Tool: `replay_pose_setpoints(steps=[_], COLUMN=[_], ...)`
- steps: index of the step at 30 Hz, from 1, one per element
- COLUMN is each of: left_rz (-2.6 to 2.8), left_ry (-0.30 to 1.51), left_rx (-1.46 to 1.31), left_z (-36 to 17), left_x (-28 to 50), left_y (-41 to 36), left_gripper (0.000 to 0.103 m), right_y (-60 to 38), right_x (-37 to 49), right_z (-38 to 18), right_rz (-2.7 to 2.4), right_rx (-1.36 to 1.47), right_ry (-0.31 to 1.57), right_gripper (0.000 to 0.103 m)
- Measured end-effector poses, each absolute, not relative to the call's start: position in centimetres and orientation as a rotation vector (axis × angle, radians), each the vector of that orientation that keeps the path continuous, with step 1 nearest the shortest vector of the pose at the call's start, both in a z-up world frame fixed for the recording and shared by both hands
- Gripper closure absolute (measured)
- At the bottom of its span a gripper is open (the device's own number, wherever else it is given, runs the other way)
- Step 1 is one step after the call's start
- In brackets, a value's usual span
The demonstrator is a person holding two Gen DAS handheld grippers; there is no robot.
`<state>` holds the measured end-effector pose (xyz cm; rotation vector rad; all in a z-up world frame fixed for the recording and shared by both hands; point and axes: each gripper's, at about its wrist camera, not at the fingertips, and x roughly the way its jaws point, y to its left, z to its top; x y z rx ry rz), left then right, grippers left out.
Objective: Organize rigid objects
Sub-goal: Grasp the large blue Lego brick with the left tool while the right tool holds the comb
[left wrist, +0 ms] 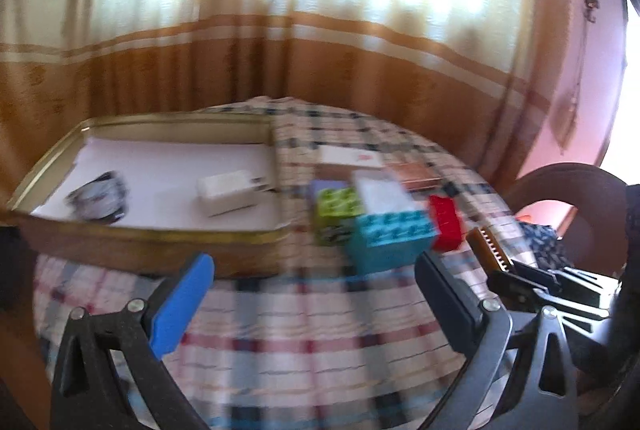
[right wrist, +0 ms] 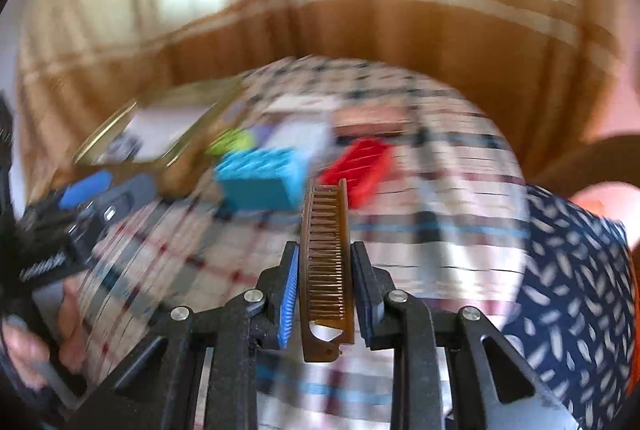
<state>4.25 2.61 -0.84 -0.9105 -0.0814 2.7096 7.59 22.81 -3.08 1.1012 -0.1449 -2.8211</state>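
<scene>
My right gripper [right wrist: 325, 250] is shut on a brown comb [right wrist: 325, 254], held above the checked tablecloth; the comb also shows in the left wrist view [left wrist: 489, 245]. My left gripper [left wrist: 316, 266] is open and empty, low over the cloth in front of a gold tin tray [left wrist: 160, 236]. The tray holds a white box [left wrist: 228, 192] and a black-and-white item [left wrist: 100, 196] on white paper. Right of the tray sit a blue brick [left wrist: 390, 234], a green brick [left wrist: 336, 208] and a red brick [left wrist: 446, 220]. Both views are blurred.
A round table with a checked cloth [left wrist: 304, 342] carries everything. A white card [left wrist: 350, 155] and a brown flat item [left wrist: 416, 174] lie behind the bricks. Brown-banded curtains [left wrist: 320, 62] hang behind. A dark chair back [left wrist: 568, 182] stands at right.
</scene>
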Motion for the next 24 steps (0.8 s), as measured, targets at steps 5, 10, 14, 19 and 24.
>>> replay_pose_setpoints(steps=[5, 10, 14, 19, 24], left_rz=[2.656, 2.64, 2.627, 2.62, 2.591], left_ry=[-0.003, 0.026, -0.005, -0.054, -0.055], left_rx=[-0.927, -1.055, -1.178, -1.263, -1.313], left_z=[-0.5, -1.8, -3.1, -4.1, -4.7], left_x=[2.7, 0.3, -1.2, -2.5, -2.8], left_y=[7.3, 10.2, 10.7, 10.9, 11.2], left_gripper=[0.001, 0.004, 0.007, 0.019, 0.029], right_y=[24.7, 25.5, 25.8, 25.9, 26.2], right_x=[7.7, 7.9, 8.5, 8.9, 8.8], right_z=[-2.8, -2.6, -2.6, -2.6, -2.7], right_rz=[-2.934, -2.958, -2.969, -2.97, -2.962], right_rx=[1.077, 1.066, 1.058, 1.04, 1.051], right_ry=[-0.242, -0.275, -0.267, -0.26, -0.285], right_gripper=[0.076, 0.075, 0.075, 0.075, 0.076])
